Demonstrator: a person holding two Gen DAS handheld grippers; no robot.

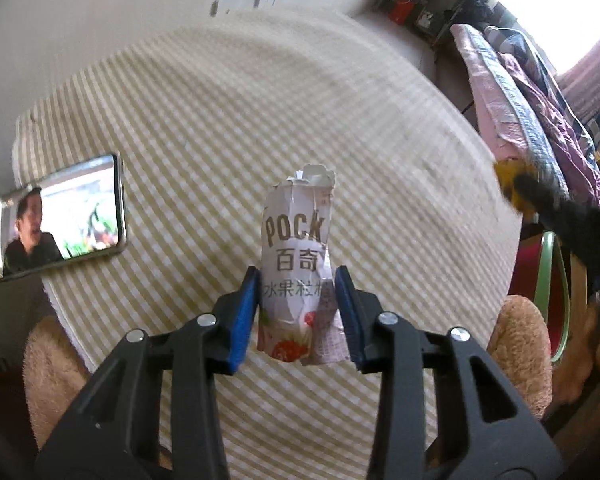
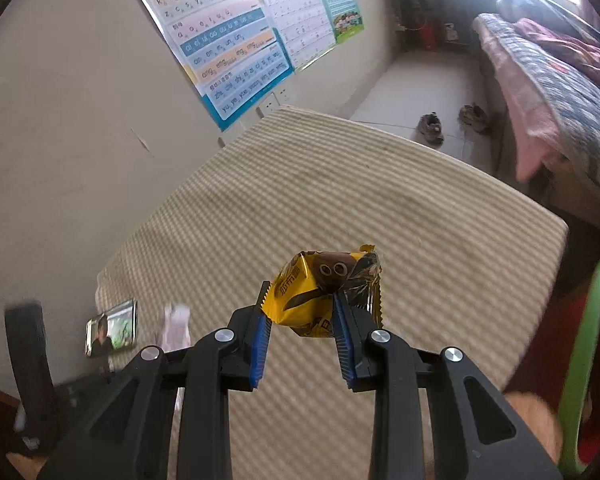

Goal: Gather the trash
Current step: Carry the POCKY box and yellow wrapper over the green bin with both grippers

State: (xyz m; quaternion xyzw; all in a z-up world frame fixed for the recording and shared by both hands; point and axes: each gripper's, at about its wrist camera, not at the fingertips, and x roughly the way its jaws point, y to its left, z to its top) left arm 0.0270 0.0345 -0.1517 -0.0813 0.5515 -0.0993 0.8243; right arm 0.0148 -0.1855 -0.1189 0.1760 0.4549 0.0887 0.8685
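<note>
Pink crumpled Pocky wrapper (image 1: 298, 268) sits pinched in my left gripper (image 1: 296, 312); my right gripper (image 2: 302, 334) clamps a yellow snack wrapper (image 2: 320, 292). Both hang above the checked tablecloth (image 1: 220, 120). 2 pieces collected; I see no bin, so dropping remains.

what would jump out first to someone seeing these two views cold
Each gripper is shut on a piece of trash above the checked tablecloth: the left gripper pinches a crumpled pink Pocky box, the right gripper a yellow snack wrapper. Next comes the lit phone playing a video, lying at the table's left edge in the left wrist view.
</note>
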